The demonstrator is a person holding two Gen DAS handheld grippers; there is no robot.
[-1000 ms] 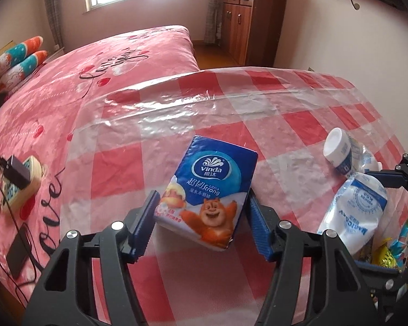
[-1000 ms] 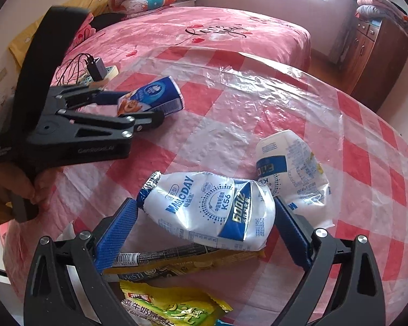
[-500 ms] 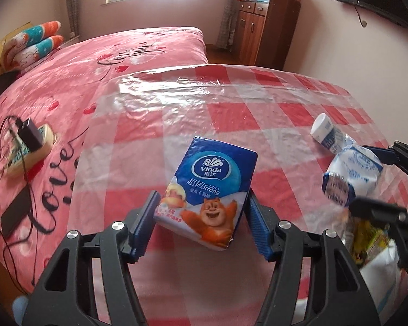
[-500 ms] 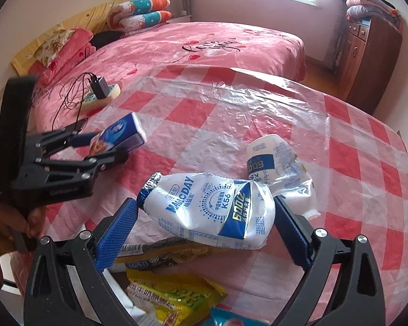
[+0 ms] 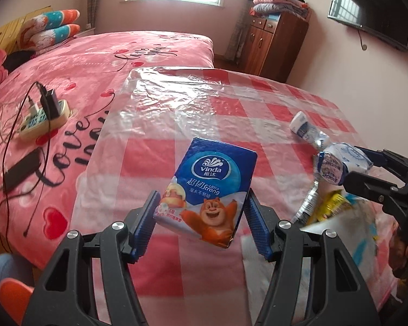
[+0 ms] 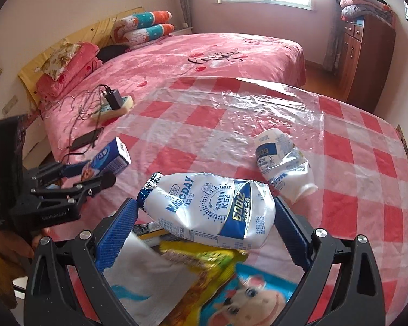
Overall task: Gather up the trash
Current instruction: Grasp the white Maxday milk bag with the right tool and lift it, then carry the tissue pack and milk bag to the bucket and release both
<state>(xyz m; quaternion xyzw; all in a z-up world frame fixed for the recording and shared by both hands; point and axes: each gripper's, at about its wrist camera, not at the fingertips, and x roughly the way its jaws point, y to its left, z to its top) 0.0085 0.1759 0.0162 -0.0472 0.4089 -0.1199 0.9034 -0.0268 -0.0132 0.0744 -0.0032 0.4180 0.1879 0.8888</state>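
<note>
1. While your left claw [image 5: 201, 218] pinches the blue tissue pack [image 5: 213, 191] only by its lower end, most of the pack sticks out beyond the pads; a quick swing could lever it loose, and it would fall back onto the checked cloth [image 5: 231, 108].
2. Your right claw [image 6: 204, 225] squeezes the crumpled white milk pouch [image 6: 209, 209] across its length. The film looks slick and the pouch is nearly flat, so it may slide out sideways if the grip eases.
3. Both claws hang close together over the pile of wrappers [image 6: 204, 266] at the near edge of the cloth. If you turn one toward the other, the frames could knock and shake a load free.
4. A blurred white bag [image 6: 147, 277] lies just under the right claw. If this is where the trash goes, its mouth is not clearly visible, so a drop may miss.
5. The pack is a soft rectangle, blue on top with a cartoon bear below, held tilted in the air above the cloth.
6. The pouch is white with blue print, dented and wrinkled, its foil end pointing left.
7. A second crushed pouch [image 6: 283, 163] lies apart on the cloth, not yet collected.
</note>
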